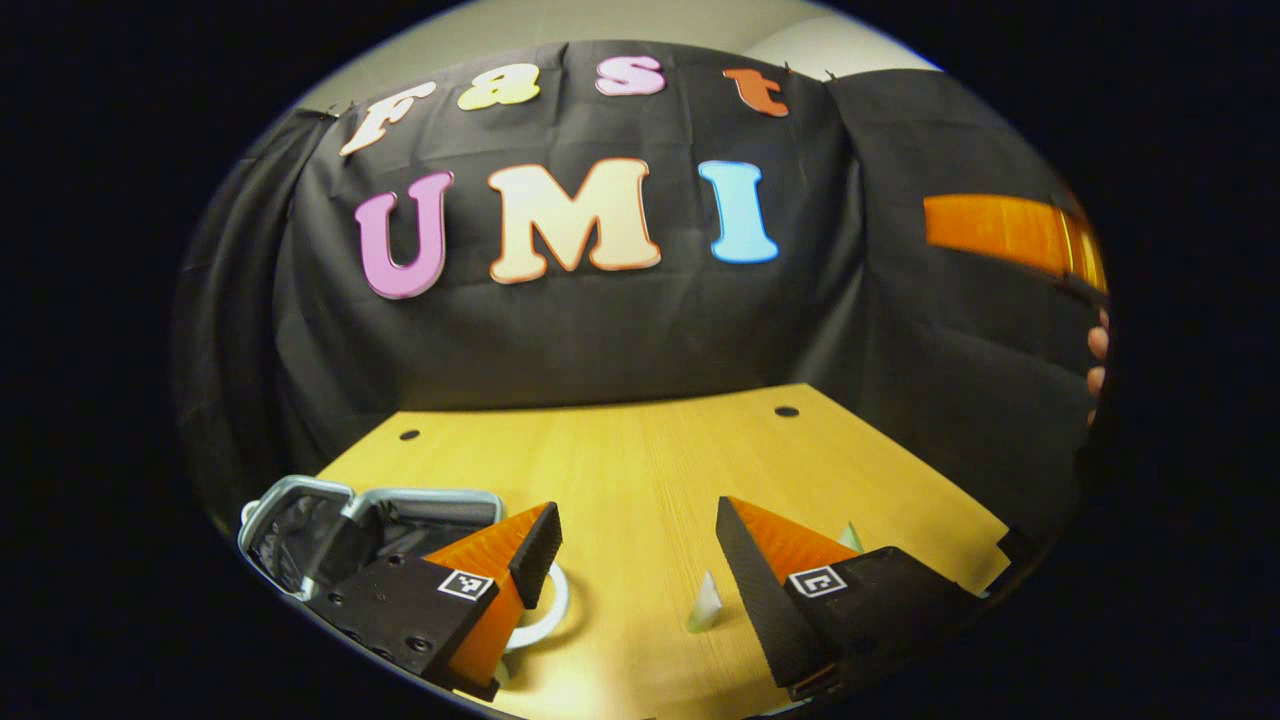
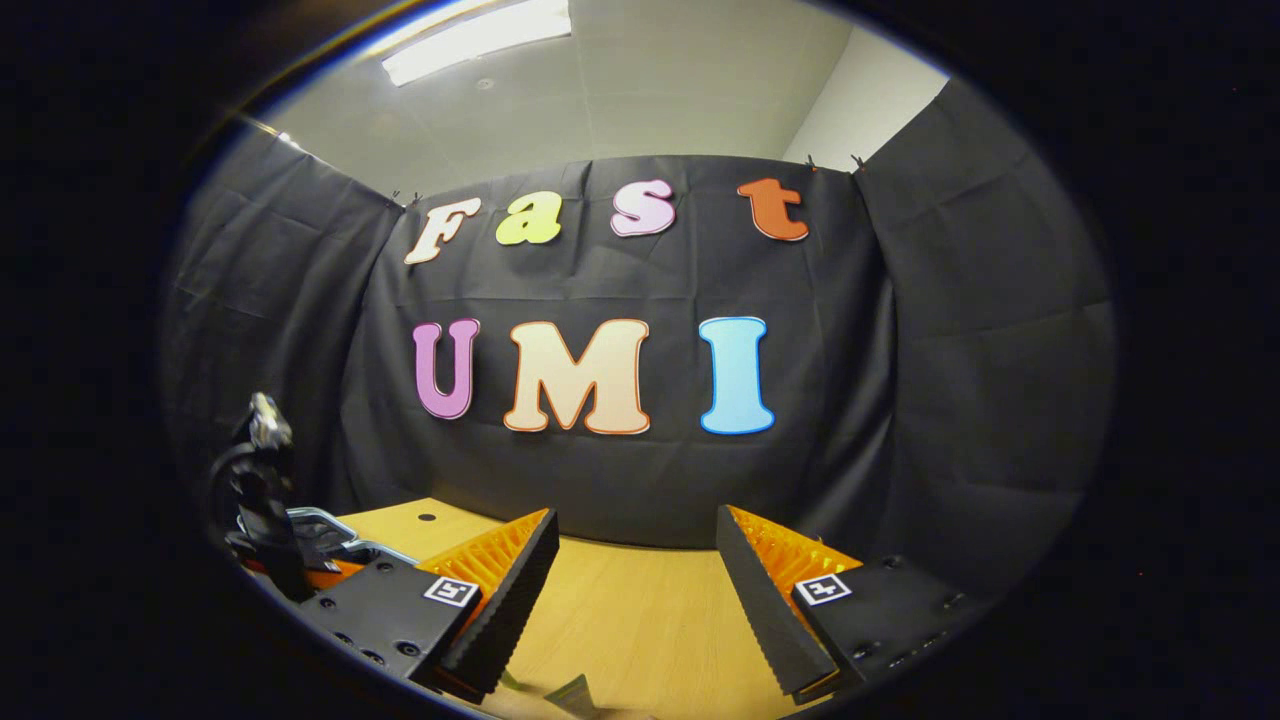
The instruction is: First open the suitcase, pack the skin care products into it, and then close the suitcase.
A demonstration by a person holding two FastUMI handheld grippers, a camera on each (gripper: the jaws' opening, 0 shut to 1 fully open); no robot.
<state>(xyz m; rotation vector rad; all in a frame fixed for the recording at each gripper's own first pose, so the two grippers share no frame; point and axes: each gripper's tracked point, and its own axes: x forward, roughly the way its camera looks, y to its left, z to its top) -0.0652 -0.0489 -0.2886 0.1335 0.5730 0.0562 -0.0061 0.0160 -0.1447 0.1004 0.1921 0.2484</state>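
The suitcase lies open at the table's near left, with a silver rim and dark lining. My left gripper hovers open over the table beside it, nothing between its fingers. A white round item sits partly hidden behind its left finger. Two small pale pointed items stand on the wood near its right finger. My right gripper is open and empty above the table. In the right gripper view the left gripper's body stands at far left, over the suitcase rim.
The wooden table has two small holes near its back edge. At the far right of the left gripper view are an orange gripper body and a person's fingers. A pale object lies at the bottom edge.
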